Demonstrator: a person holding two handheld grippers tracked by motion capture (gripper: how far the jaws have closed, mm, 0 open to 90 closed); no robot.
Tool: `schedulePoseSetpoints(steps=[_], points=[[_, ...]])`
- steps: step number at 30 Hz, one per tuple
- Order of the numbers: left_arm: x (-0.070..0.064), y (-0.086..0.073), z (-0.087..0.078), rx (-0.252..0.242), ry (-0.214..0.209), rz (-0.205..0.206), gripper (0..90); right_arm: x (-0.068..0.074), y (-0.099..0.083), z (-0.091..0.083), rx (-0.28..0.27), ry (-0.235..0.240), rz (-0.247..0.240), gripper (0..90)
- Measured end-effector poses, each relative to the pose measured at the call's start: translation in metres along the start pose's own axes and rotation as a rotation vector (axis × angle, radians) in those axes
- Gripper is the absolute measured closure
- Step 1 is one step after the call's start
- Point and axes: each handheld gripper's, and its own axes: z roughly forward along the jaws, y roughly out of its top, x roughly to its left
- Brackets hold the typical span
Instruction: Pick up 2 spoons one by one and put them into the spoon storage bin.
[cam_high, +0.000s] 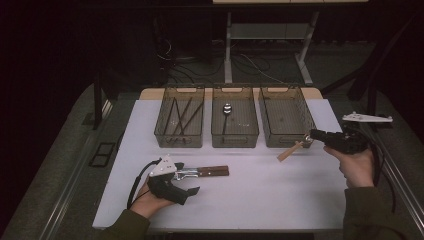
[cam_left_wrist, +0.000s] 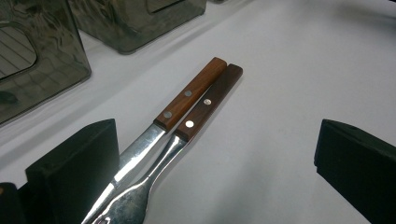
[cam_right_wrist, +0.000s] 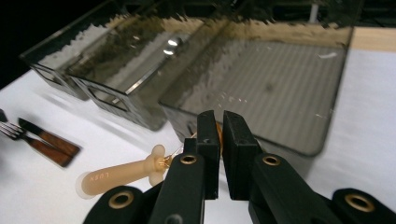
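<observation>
Right gripper (cam_right_wrist: 219, 140): jaws closed on a tan-handled utensil (cam_right_wrist: 122, 174), held over the table before the right bin (cam_right_wrist: 299, 79).
Left gripper (cam_left_wrist: 215, 177): jaws wide, knife (cam_left_wrist: 187, 95) and fork (cam_left_wrist: 205, 107) lying between them.
Handling: utensil likely light, stiff; metal end slippery, handle the safer hold.

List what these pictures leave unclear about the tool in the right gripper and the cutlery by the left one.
- Held tool: right gripper view, its working end is hidden between the shut right gripper.
- Fork and knife: left gripper view, tips cut off by the bottom edge.
- Same pair: high view, too small to separate.
</observation>
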Motion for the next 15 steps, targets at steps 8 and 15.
schedulePoseSetpoints(steps=[8, 15], points=[[0.000, -0.001, -0.002, -0.001, 0.004, 0.001, 0.0, 0.009, 0.017, 0.015, -0.009, 0.023, -0.010, 85.1], [0.000, -0.001, -0.003, 0.000, 0.001, 0.001, 0.0, 0.019, 0.040, 0.023, -0.016, 0.024, -0.035, 85.1]])
